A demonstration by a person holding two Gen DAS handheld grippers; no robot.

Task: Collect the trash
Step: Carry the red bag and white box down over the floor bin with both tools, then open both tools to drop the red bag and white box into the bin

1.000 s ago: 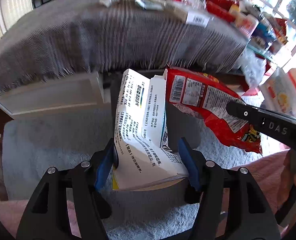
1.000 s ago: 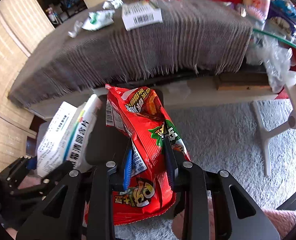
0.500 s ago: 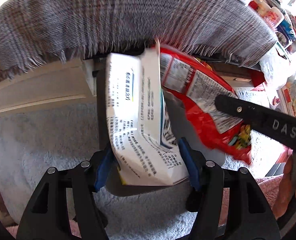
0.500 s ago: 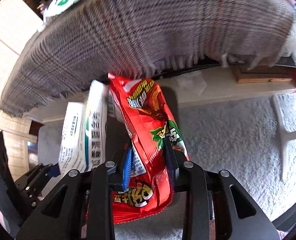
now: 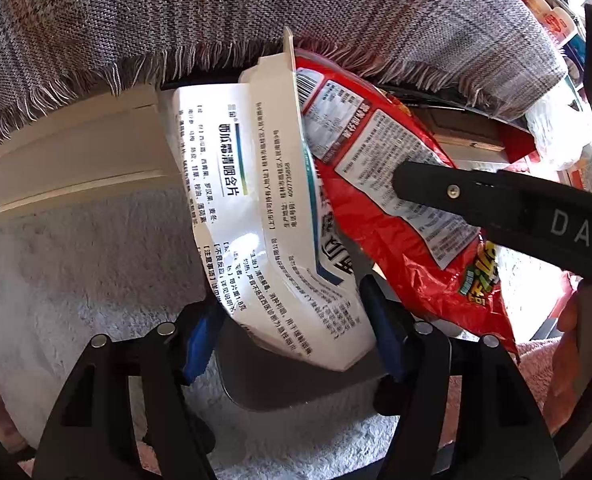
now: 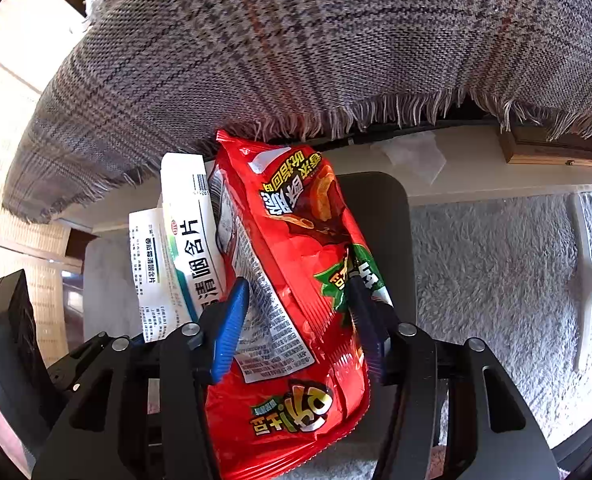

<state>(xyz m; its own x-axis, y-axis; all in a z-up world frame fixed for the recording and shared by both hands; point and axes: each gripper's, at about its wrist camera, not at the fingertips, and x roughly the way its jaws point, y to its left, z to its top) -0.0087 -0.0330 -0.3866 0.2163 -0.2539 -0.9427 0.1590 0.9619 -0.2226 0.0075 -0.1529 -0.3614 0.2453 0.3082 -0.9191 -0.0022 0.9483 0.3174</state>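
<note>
My left gripper [image 5: 292, 332] is shut on a flattened white medicine box [image 5: 256, 216] with Chinese print, held upright. My right gripper [image 6: 300, 320] is shut on a red snack bag [image 6: 296, 280], also upright. The two items are side by side: the red bag [image 5: 396, 208] shows right of the box in the left wrist view, and the box [image 6: 180, 248] shows left of the bag in the right wrist view. Both hang over a dark grey bin [image 6: 380, 220] on the floor. The right gripper's black arm [image 5: 516, 208] crosses the left wrist view.
A table draped in grey plaid fringed cloth [image 6: 296, 48] stands just ahead, its lower white shelf [image 5: 68, 160] behind the bin. Pale shaggy carpet [image 6: 496, 272] covers the floor. A white chair leg [image 6: 588, 276] is at the right. Cluttered packages [image 5: 556, 20] lie at the far right.
Both grippers have moved down and forward toward the table's edge with their items; the tabletop has left view and the bin sits closer below them.
</note>
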